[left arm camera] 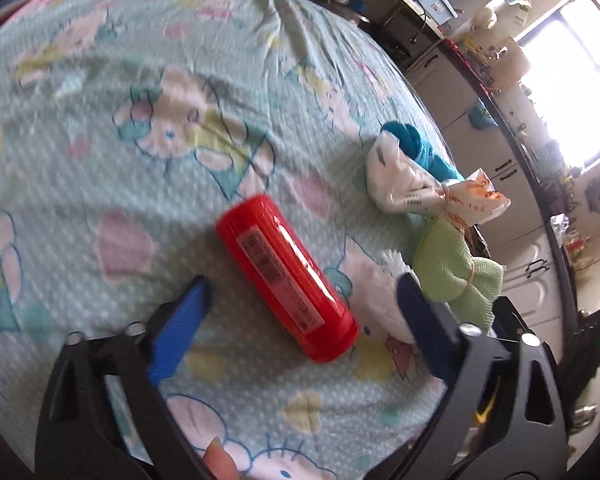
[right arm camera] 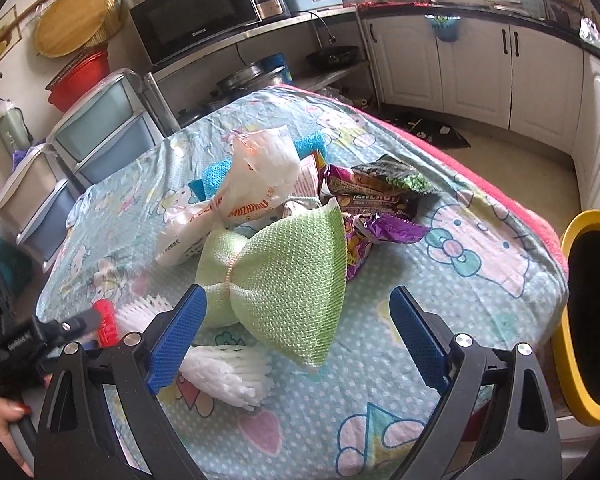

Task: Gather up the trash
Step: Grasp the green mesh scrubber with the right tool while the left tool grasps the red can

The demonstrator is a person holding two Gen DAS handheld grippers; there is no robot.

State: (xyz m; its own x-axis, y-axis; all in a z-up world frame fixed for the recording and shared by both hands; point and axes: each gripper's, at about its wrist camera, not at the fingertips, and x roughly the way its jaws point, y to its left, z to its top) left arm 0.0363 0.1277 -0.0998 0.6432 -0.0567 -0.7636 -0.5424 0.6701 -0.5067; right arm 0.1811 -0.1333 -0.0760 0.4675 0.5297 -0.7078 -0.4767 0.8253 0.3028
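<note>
A red plastic bottle (left arm camera: 286, 278) lies on its side on the patterned sheet (left arm camera: 140, 140). My left gripper (left arm camera: 304, 300) is open, its blue fingers either side of the bottle's near end, just above it. A tied white plastic bag (left arm camera: 404, 178) (right arm camera: 260, 176) and a green foam net tied in the middle (left arm camera: 456, 270) (right arm camera: 284, 280) lie to the right. My right gripper (right arm camera: 296, 324) is open, its fingers flanking the green net. White foam netting (right arm camera: 228, 376) lies near the left finger. Purple and dark snack wrappers (right arm camera: 376, 204) lie behind the net.
A yellow-rimmed bin (right arm camera: 592, 316) with a black liner stands off the table's right edge. A blue cloth (right arm camera: 220, 176) lies under the white bag. Drawers (right arm camera: 100, 132), a microwave shelf (right arm camera: 196, 12) and white cabinets (right arm camera: 480, 68) surround the table. The left gripper and red bottle show in the right wrist view (right arm camera: 60, 332).
</note>
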